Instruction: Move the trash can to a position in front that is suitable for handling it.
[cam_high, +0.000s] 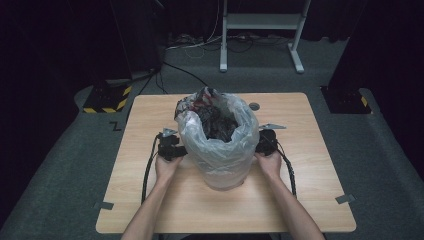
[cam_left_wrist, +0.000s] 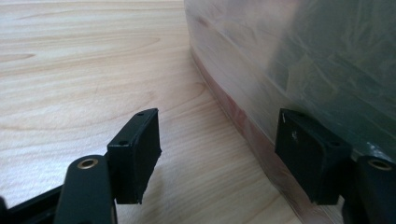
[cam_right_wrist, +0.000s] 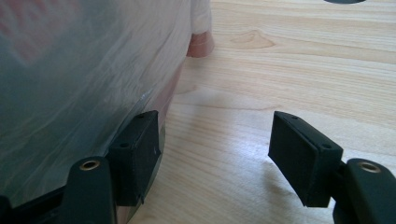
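- Left tongs (cam_left_wrist: 217, 154): jaws apart, nothing clamped; one pad beside the clear plastic bag lining a round bin (cam_left_wrist: 299, 60).
- Right tongs (cam_right_wrist: 217, 156): jaws likewise apart, one pad at the bag's wall.
- Bin stands mid-counter on the light wooden counter (cam_high: 310, 200), between both tongs, holding dark crumpled waste (cam_high: 217, 122).

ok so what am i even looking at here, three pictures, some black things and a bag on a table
A person sits at a wooden table and holds a hand tool with a two-jaw claw in each hand. The top picture is taken from above: the left claw and right claw flank a bin lined with a clear plastic bag that holds dark rubbish. The other two pictures come from small cameras riding on each claw, looking along its black jaws. In the left claw's picture and the right claw's, the jaws stand open beside the bin's wall, one jaw close against the plastic. Nothing is gripped.
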